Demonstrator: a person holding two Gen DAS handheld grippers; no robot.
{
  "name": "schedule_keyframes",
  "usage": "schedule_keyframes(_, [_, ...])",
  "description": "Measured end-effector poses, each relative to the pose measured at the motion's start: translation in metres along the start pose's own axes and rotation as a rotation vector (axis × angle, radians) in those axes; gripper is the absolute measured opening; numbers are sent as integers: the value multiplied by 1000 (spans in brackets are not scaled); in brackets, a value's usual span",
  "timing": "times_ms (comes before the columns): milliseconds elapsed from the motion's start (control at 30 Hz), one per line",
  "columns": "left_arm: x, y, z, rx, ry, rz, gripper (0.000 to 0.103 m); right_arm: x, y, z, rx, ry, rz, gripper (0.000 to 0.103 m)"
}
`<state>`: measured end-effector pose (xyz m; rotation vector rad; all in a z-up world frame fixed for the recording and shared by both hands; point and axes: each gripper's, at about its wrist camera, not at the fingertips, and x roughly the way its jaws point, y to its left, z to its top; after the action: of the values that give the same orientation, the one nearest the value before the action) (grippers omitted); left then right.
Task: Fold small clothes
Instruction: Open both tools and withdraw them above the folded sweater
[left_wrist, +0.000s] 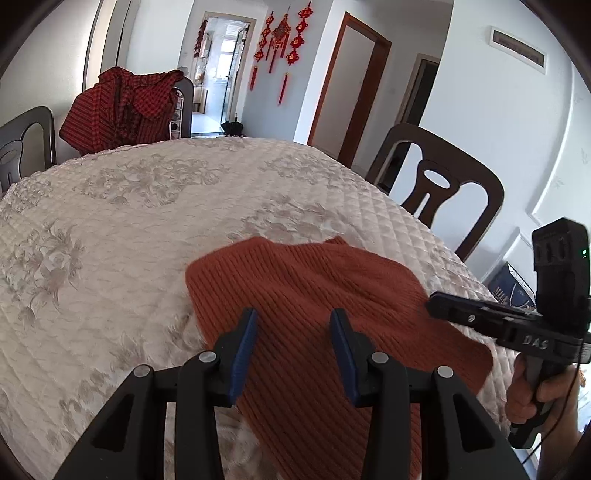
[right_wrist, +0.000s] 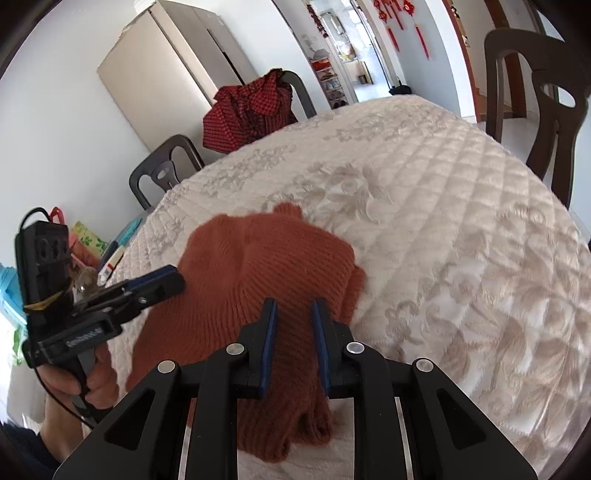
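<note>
A rust-orange ribbed knit garment (left_wrist: 314, 295) lies on the quilted cream table cover, near the front edge; it also shows in the right wrist view (right_wrist: 266, 266), bunched with a raised fold. My left gripper (left_wrist: 293, 325) is open just above the garment, its blue pads apart with nothing between them. My right gripper (right_wrist: 293, 314) is open too, a narrower gap, over the garment's right part. The right gripper is seen side-on in the left wrist view (left_wrist: 432, 304) at the garment's right edge. The left gripper is seen in the right wrist view (right_wrist: 177, 278) at its left edge.
The quilted table cover (left_wrist: 147, 229) spans the table. A red checked garment (left_wrist: 125, 110) hangs on a chair at the far side. A dark chair (left_wrist: 436, 184) stands at the right edge. Another dark chair (right_wrist: 162, 173) and bags sit at the left.
</note>
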<state>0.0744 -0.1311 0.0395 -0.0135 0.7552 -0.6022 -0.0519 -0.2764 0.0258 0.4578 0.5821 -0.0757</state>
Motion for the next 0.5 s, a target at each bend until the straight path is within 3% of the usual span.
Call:
schedule_keyframes(133, [16,7,5,0,22,16,43,7,7,18,-23,-25,3,20])
schedule_keyframes(233, [32,12,-1,-15,77,22,44,32,-1,22,-3,39,-44,20])
schedule_keyframes(367, [30,13,-3,-25,74,11,44,38,-15,18,45,28,7,20])
schedule_keyframes(500, [21,10,-3,-23,66,24,44,31,-12,17,33,25,-1,20])
